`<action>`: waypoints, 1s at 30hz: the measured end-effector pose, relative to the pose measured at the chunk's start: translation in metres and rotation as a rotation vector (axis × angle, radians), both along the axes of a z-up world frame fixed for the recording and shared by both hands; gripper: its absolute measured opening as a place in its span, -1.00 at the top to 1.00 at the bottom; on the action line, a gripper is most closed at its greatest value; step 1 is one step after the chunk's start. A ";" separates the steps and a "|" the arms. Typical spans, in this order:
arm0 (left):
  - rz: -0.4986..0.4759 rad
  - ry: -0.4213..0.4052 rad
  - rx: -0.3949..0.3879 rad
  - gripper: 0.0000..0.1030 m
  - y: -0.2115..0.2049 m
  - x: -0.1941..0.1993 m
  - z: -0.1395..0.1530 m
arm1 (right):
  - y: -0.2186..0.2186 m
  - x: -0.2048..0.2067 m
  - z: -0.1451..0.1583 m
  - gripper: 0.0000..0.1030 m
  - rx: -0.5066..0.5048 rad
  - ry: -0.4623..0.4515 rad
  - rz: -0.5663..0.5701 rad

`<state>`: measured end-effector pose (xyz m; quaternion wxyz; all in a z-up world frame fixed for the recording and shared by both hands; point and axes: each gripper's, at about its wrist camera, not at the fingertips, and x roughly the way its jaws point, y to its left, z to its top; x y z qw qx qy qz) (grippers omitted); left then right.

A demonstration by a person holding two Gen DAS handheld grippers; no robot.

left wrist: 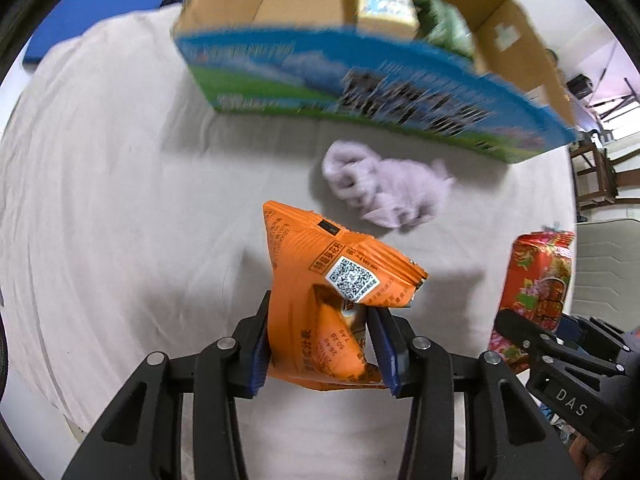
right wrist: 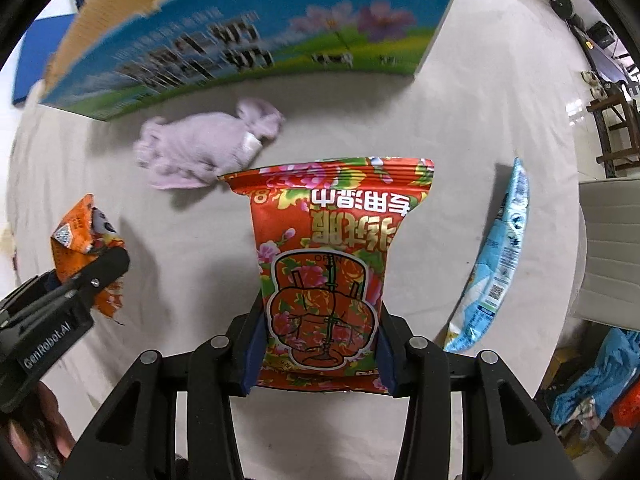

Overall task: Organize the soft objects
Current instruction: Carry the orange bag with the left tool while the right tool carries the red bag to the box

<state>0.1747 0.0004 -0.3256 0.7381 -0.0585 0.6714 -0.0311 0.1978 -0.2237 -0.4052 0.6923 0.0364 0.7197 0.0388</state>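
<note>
My left gripper [left wrist: 320,344] is shut on an orange snack packet [left wrist: 320,280] and holds it above the cloth-covered table. My right gripper [right wrist: 318,344] is shut on a red floral wet-wipes pack [right wrist: 328,248], held upright. Each gripper shows in the other view: the right one [left wrist: 560,344] with its red pack [left wrist: 536,276], the left one [right wrist: 80,284] with the orange packet [right wrist: 76,232]. A crumpled lilac cloth [left wrist: 384,188] [right wrist: 204,144] lies on the table ahead. Behind it stands an open cardboard box [left wrist: 360,80] [right wrist: 240,40] with a blue and green printed side.
The box holds a yellowish pack [left wrist: 384,4] and a green soft item [left wrist: 444,24]. A light blue packet [right wrist: 496,264] lies on the table to the right. The table edge [right wrist: 576,240] is at the right; a chair [right wrist: 612,136] and clutter stand beyond.
</note>
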 end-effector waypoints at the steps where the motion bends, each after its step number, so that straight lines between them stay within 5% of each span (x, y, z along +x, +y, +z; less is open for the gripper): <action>1: -0.006 -0.011 -0.004 0.21 -0.001 0.001 0.008 | 0.000 0.002 0.008 0.07 0.007 -0.009 0.007; 11: -0.038 -0.115 -0.113 0.21 -0.014 0.039 0.088 | -0.009 0.026 0.098 0.08 0.111 -0.154 -0.011; 17: -0.048 -0.186 -0.118 0.21 -0.016 0.100 0.120 | -0.007 0.075 0.138 0.08 0.107 -0.245 -0.037; 23: -0.023 -0.175 -0.103 0.21 0.000 0.169 0.111 | 0.000 0.136 0.137 0.08 0.065 -0.246 -0.039; 30: 0.011 -0.085 -0.090 0.21 0.023 0.239 0.075 | 0.004 0.190 0.081 0.08 0.012 -0.162 -0.046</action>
